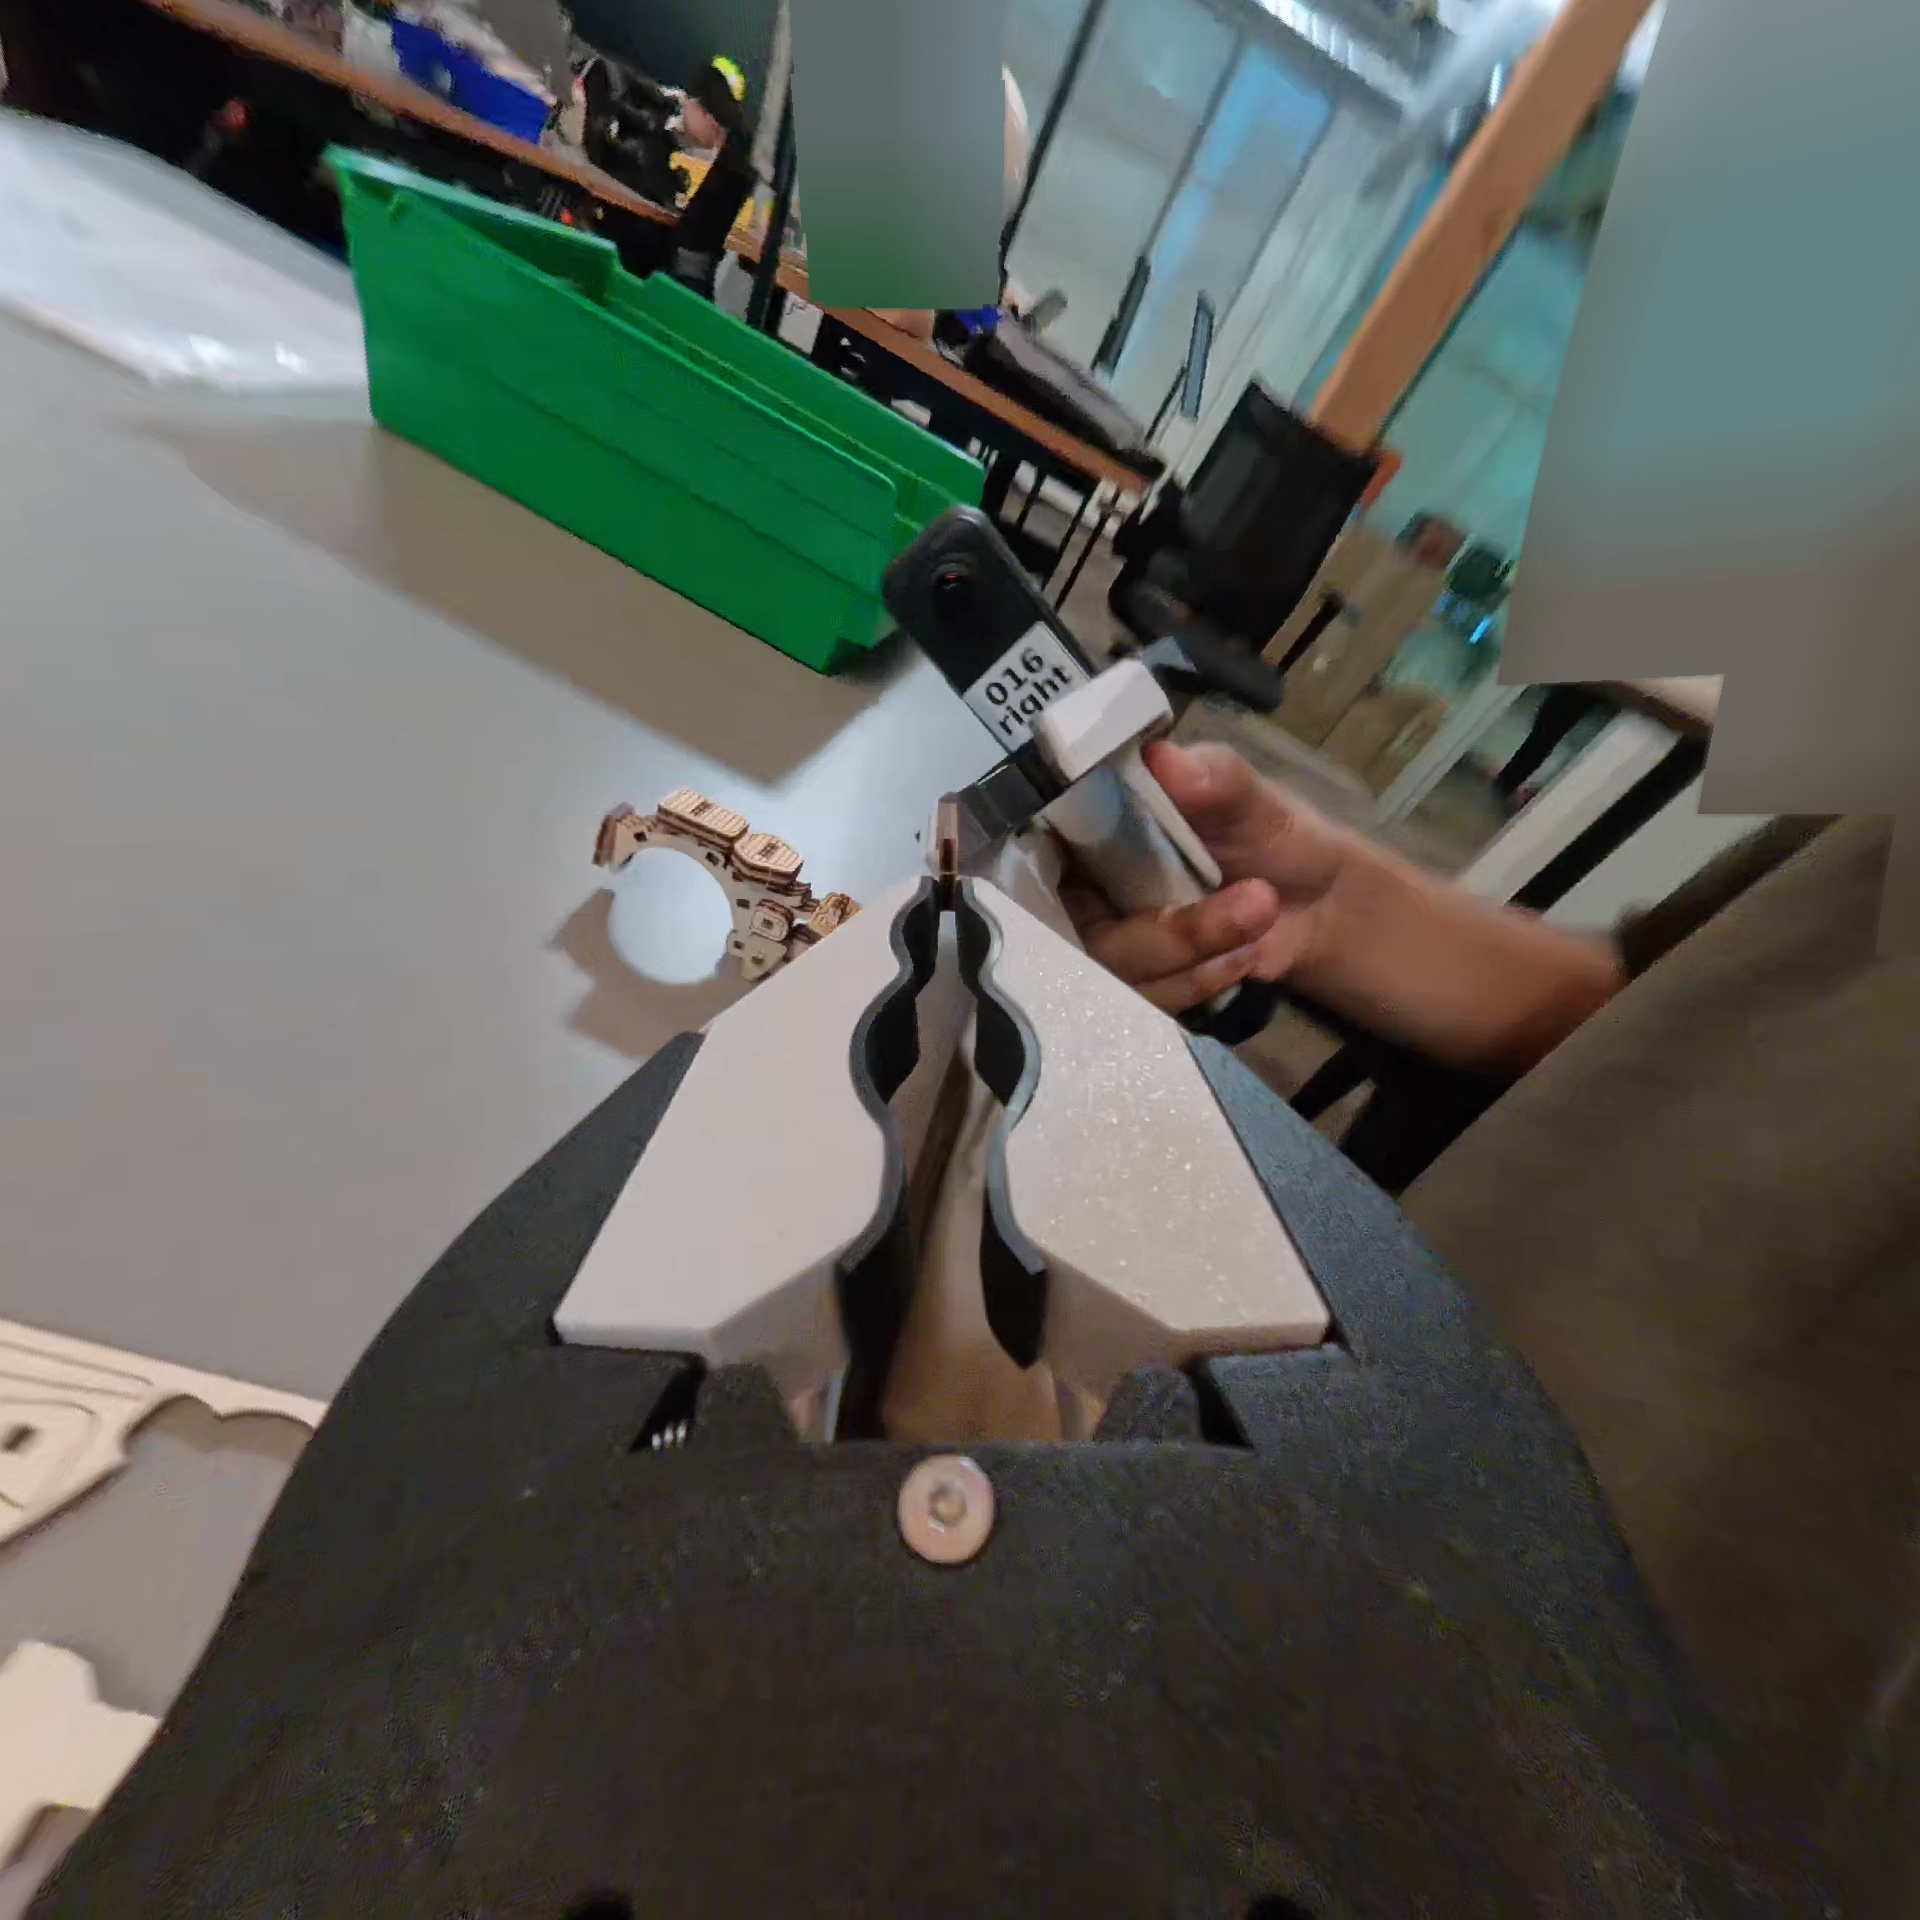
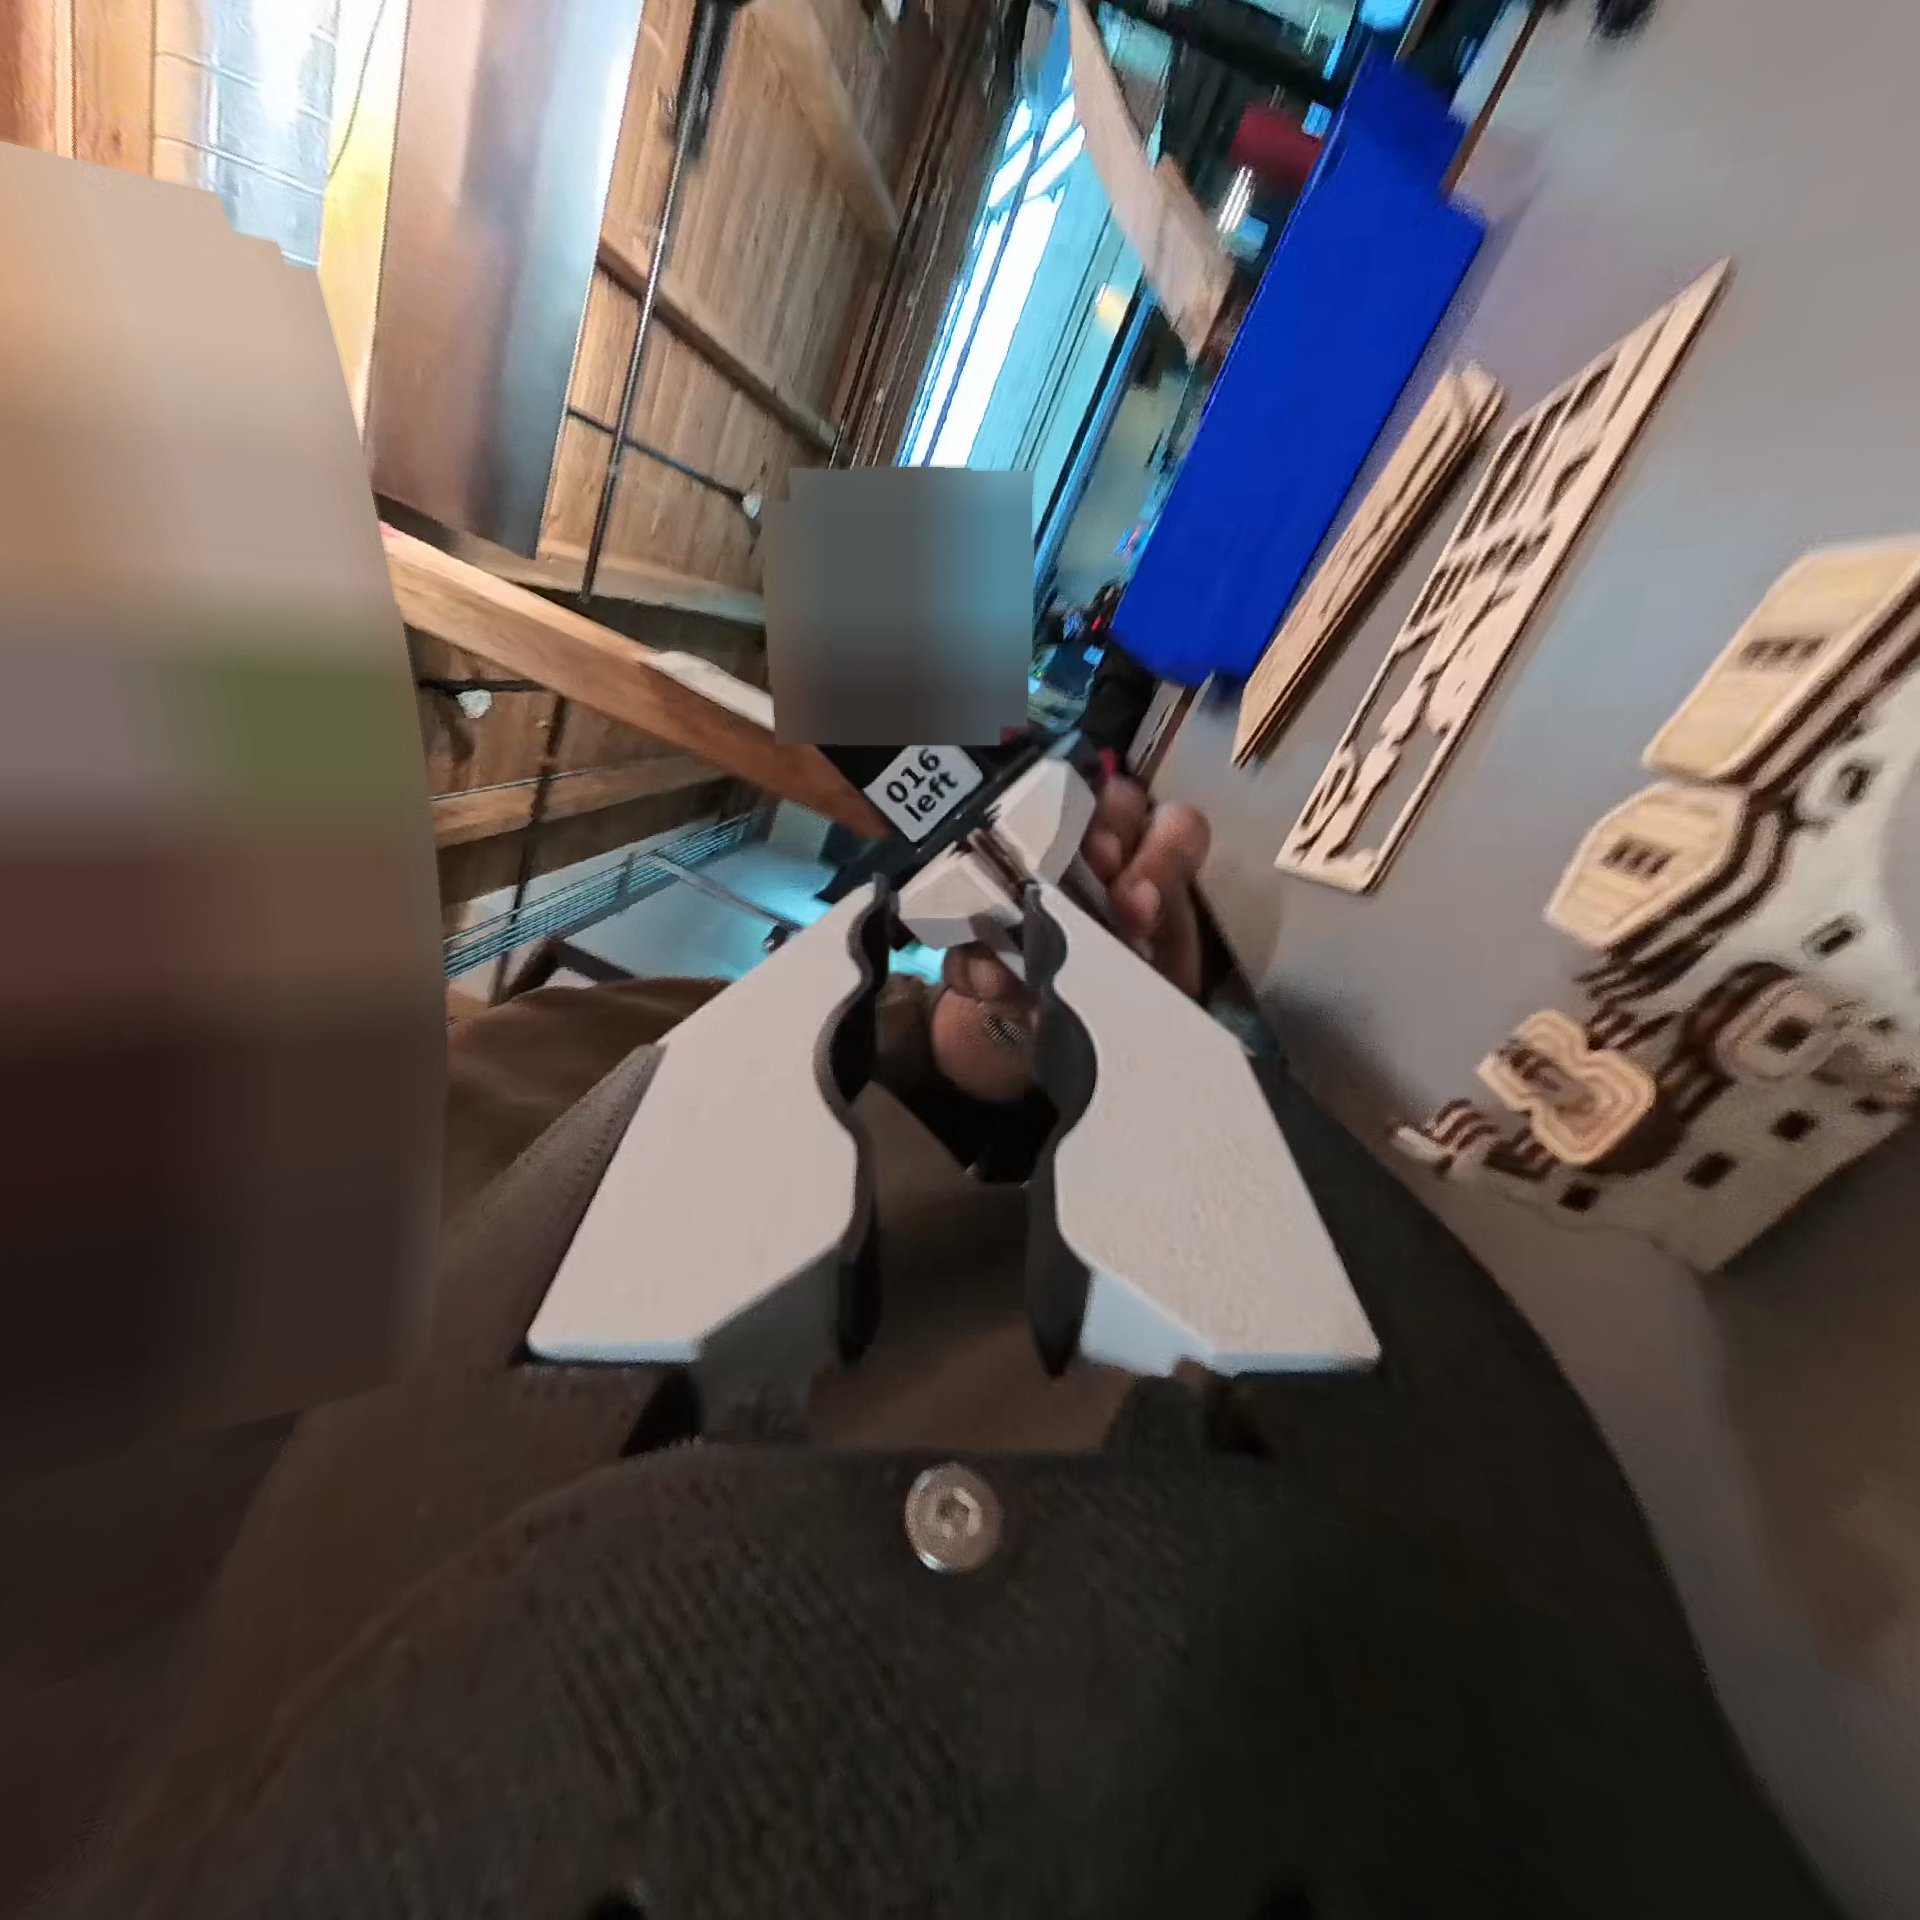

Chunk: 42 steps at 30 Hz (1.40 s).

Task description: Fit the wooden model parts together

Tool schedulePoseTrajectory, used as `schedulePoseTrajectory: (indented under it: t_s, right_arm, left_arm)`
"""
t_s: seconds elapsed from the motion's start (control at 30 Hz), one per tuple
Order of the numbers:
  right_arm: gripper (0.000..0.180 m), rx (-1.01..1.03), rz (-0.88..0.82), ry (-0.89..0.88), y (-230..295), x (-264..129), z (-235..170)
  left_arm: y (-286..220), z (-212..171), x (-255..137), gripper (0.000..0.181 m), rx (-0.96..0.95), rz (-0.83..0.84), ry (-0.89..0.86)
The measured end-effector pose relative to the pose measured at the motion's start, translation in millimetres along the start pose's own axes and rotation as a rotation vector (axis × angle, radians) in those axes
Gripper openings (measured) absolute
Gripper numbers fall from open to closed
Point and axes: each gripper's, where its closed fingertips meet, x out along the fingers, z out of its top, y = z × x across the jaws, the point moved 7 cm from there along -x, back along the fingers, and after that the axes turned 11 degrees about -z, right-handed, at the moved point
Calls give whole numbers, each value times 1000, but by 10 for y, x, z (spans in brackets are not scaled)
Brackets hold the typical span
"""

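My left gripper point(image 1: 948, 883) is shut on a small thin wooden part point(image 1: 948, 844) that sticks out past its tips, held above the grey table point(image 1: 312, 727). The partly built wooden model point(image 1: 717, 883), an arched piece with layered blocks, lies on the table left of the tips. The right gripper's handle point(image 1: 1101, 748) is close behind, held by a hand. In the right wrist view my right gripper point(image 2: 956, 914) is open, its tips either side of the left gripper's white fingers point(image 2: 940, 899). The small part is not visible there. The wooden model point(image 2: 1766, 987) shows at the right.
A green bin point(image 1: 623, 416) stands at the far side of the table. Laser-cut wooden sheets lie at the near left point(image 1: 62, 1403) and show in the right wrist view point(image 2: 1486, 582) beside a blue bin point(image 2: 1299, 416). A person's brown sleeve point(image 1: 1662, 1143) is at the right. Both grippers' tips are close together, under 4 cm apart.
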Motion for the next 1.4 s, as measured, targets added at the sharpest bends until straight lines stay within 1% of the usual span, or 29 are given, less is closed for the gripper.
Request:
schedulePoseTrajectory:
  t_s: [0.1,0.17,0.27,0.33,0.4,0.6,0.83,1.17,1.4]
  right_arm:
    - [24,-158,-122,-107,33,-80,109]
    - [24,-315,-240,-140,66,-97,133]
    - [24,-547,-387,-164,141,-75,118]
    - [22,-639,-448,-158,165,-38,83]
    - [22,-689,-476,-146,179,7,44]
    - [21,-777,-519,-108,190,90,-38]
    - [21,-790,-516,-118,206,83,-33]
    - [19,-877,-567,-90,199,132,-68]
    - [19,-856,-557,-90,183,115,-49]
  left_arm:
    - [120,10,-47,0,-258,-39,-104]
    - [165,1,-59,0,-351,-60,-141]
    - [177,-4,-53,0,-378,-58,-148]
    - [170,-11,-40,0,-363,-49,-135]
    - [158,-20,-25,0,-345,-42,-121]
    - [129,-41,8,0,-324,-51,-94]
    - [122,-69,34,0,-308,-42,-62]
    - [131,-95,59,0,-336,-49,-51]
    - [123,-106,81,0,-350,-65,-49]
